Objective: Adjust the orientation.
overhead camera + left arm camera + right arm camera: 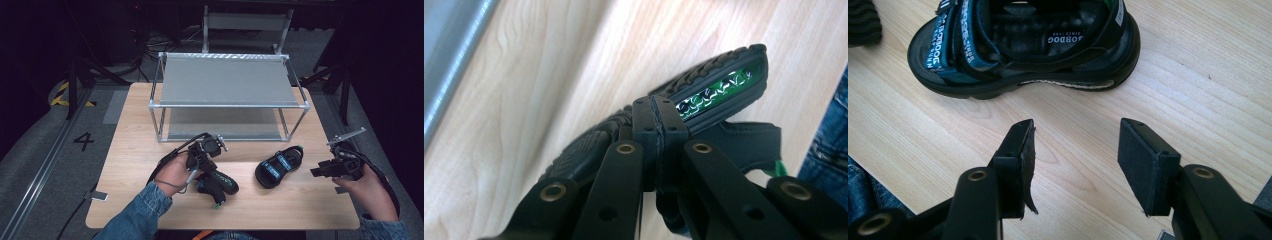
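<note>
Plainly, going view by view:

High view, left side: left gripper [204,172] sits low and left of centre, in the person's left hand [175,172], tipped down onto a black sandal [218,184] lying on the wooden table [140,150]. It looks clamped on that sandal, probably to carry it.

High view, right side: right gripper [316,172] is at the right edge, held level just above the table and aimed at the second sandal [278,165], which rests upright right of centre. Near it, not touching.

High view, back: a two-level metal rack [227,80] stands across the upper middle, both shelves bare; I judge it the likely place for the sandals.

Left gripper view: the jaws are closed tight together at centre frame, pinching what seems to be a strap or edge of the sandal [704,95]. Its treaded sole with the green strip turns toward the upper right, so the shoe is tilted on its side in the grip.

Right gripper view: the jaws stand wide apart along the bottom with bare wood between them, nothing held. The strapped sandal [1023,45] lies across the top of the frame, well ahead of the pads [1143,160], side-on, which suits a pinch across its sole or strap.
</note>
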Tool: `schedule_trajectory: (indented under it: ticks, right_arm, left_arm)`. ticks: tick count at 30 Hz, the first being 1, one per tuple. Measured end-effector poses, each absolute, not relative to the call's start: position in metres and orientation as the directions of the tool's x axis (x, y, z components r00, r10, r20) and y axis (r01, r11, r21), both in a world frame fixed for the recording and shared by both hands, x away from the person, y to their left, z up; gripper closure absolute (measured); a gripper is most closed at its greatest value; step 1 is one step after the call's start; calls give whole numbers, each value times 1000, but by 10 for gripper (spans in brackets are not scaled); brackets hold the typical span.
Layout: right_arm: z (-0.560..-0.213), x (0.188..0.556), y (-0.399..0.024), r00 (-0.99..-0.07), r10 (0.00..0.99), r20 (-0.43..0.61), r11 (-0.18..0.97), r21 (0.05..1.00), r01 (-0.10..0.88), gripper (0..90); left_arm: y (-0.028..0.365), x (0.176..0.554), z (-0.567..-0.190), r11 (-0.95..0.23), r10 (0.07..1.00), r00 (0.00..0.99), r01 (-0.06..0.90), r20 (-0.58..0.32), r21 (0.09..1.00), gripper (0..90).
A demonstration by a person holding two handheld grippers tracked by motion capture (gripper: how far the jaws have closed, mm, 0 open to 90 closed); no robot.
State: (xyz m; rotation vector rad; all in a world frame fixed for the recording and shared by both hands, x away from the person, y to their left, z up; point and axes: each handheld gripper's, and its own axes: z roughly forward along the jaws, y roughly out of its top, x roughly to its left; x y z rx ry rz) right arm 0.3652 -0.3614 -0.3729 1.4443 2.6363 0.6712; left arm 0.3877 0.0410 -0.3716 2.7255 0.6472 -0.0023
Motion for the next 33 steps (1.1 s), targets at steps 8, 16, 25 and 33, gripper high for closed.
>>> schedule_trajectory:
  ticks: [8,16,25,33]
  right_arm:
    - [-371,354,-359,-560,815,148,466,406,786,490]
    - [-370,336,-370,-528,836,152,432,412,802,486]
    - [-373,332,-373,-521,841,149,428,408,807,478]
    - [-375,330,-371,-519,842,149,427,405,809,470]
  left_arm:
    - [30,401,-372,-835,442,895,436,-65,336,895]
    - [16,422,-378,-827,457,887,450,-61,337,856]
    - [9,436,-381,-810,488,872,471,-43,350,716]
    - [13,450,-376,-768,531,846,507,-55,390,634]
